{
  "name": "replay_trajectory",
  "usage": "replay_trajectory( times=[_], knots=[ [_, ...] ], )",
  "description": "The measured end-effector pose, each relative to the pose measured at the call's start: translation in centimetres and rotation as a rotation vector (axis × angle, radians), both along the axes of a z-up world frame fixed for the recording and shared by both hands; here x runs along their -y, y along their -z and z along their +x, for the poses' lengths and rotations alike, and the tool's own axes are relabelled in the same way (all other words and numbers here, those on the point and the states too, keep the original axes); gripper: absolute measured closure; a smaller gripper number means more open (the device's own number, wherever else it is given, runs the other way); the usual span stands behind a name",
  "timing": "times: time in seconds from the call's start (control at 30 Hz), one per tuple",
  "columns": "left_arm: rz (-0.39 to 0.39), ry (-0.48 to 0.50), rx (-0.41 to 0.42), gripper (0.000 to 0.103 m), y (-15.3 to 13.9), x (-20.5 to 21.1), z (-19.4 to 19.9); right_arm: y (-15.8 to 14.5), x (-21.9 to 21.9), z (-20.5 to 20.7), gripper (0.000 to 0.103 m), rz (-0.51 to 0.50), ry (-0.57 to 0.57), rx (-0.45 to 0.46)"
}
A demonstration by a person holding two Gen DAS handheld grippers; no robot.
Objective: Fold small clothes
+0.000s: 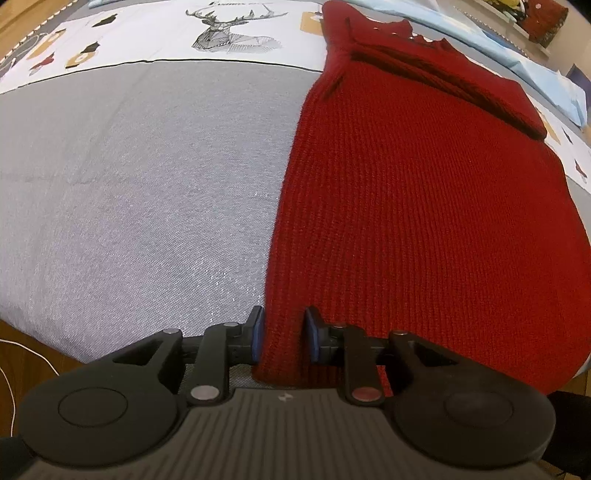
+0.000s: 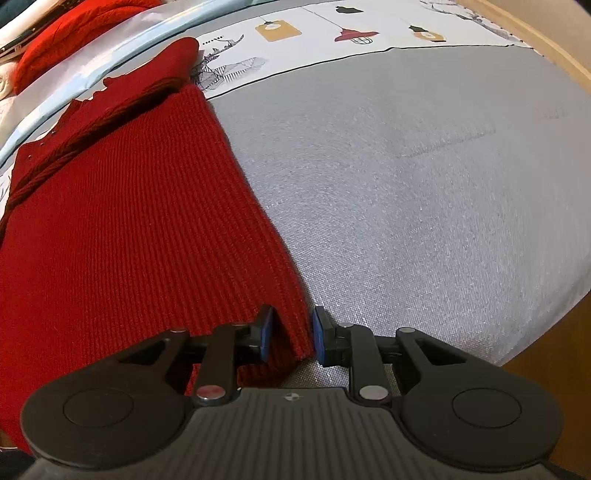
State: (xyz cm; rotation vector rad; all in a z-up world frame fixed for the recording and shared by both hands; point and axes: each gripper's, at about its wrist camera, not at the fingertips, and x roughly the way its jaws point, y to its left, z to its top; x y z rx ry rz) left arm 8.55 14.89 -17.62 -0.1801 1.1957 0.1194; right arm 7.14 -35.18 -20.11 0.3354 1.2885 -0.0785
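Note:
A red knitted sweater [image 1: 424, 192] lies flat on the grey bed cover, its sleeves folded across the chest at the far end. My left gripper [image 1: 282, 338] straddles the sweater's near left hem corner, blue pads on both sides of a bunched fold of knit, jaws partly closed around it. In the right wrist view the same sweater [image 2: 129, 229] fills the left half. My right gripper [image 2: 293, 338] straddles the near right hem corner, the knit edge between its pads with a small gap on the right side.
The grey cover [image 1: 147, 192] spreads left of the sweater and ends at a white printed band with a deer drawing [image 1: 229, 31]. Another red garment [image 2: 74, 33] lies beyond the bed. A wooden floor [image 2: 546, 369] shows past the bed's near edge.

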Motion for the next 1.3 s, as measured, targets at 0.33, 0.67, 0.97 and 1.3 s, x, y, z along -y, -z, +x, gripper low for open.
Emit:
replay_trajectory(
  times=[0.33, 0.67, 0.97, 1.3],
  knots=[
    [-0.082, -0.011, -0.019, 0.087, -0.2, -0.6, -0.5, -0.3, 0.9, -0.5, 0.087, 0.052, 0.031, 0.009],
    [-0.055, -0.022, -0.018, 0.079, -0.3, -0.2, -0.5, -0.6, 0.3, -0.8, 0.084, 0.030, -0.006, 0.011],
    [-0.031, -0.005, -0.030, 0.073, 0.1, 1.2, -0.1, -0.3, -0.3, -0.3, 0.084, 0.009, -0.021, 0.007],
    [-0.009, 0.009, -0.022, 0.075, 0.6, 2.1, 0.3, -0.3, -0.5, -0.3, 0.087, 0.003, -0.040, 0.015]
  ],
)
